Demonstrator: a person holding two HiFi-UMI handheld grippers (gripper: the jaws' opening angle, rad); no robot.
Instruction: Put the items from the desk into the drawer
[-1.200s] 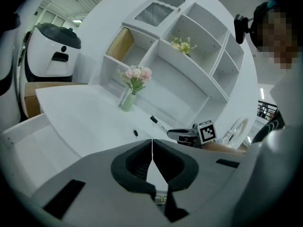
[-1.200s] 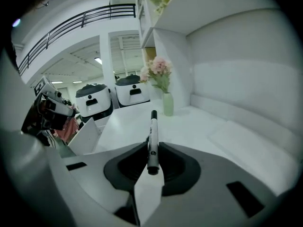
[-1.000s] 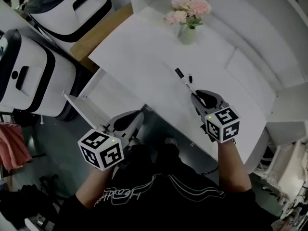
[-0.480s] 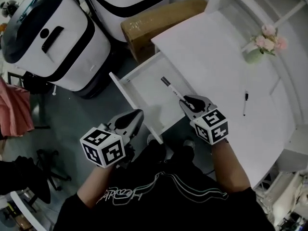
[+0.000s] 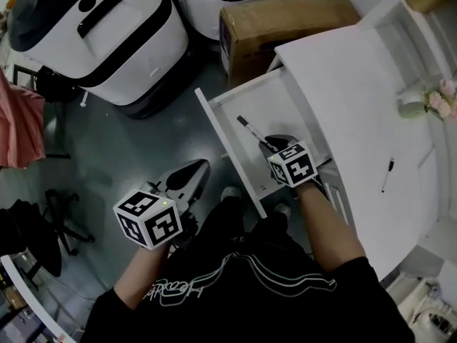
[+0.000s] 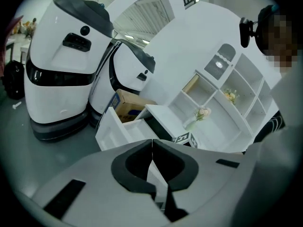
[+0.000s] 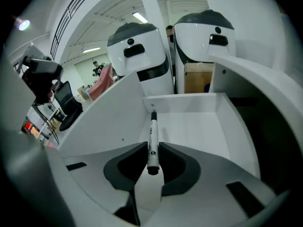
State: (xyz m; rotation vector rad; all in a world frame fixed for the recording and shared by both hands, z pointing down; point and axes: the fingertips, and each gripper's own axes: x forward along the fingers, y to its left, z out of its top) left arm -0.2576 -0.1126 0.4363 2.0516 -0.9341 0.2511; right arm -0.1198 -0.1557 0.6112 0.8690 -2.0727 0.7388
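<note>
My right gripper (image 5: 270,144) (image 7: 152,148) is shut on a white marker (image 5: 251,130) (image 7: 152,141) with a black cap, holding it over the open white drawer (image 5: 285,106) (image 7: 199,126). The marker points forward into the drawer and hangs above its floor. A second black pen (image 5: 388,174) lies on the white desk (image 5: 343,91) to the right. My left gripper (image 5: 194,174) (image 6: 151,148) hangs over the floor left of the drawer front, shut with nothing in it.
A cardboard box (image 5: 285,16) stands behind the drawer. Two large white machines (image 5: 100,34) (image 6: 61,70) stand on the grey floor at left. A vase of pink flowers (image 5: 428,104) sits at the desk's far right. White shelves (image 6: 227,89) rise behind the desk.
My right gripper carried the marker from the desk top leftwards to above the open drawer. The head view swung left with it. The left gripper stayed low beside the drawer.
</note>
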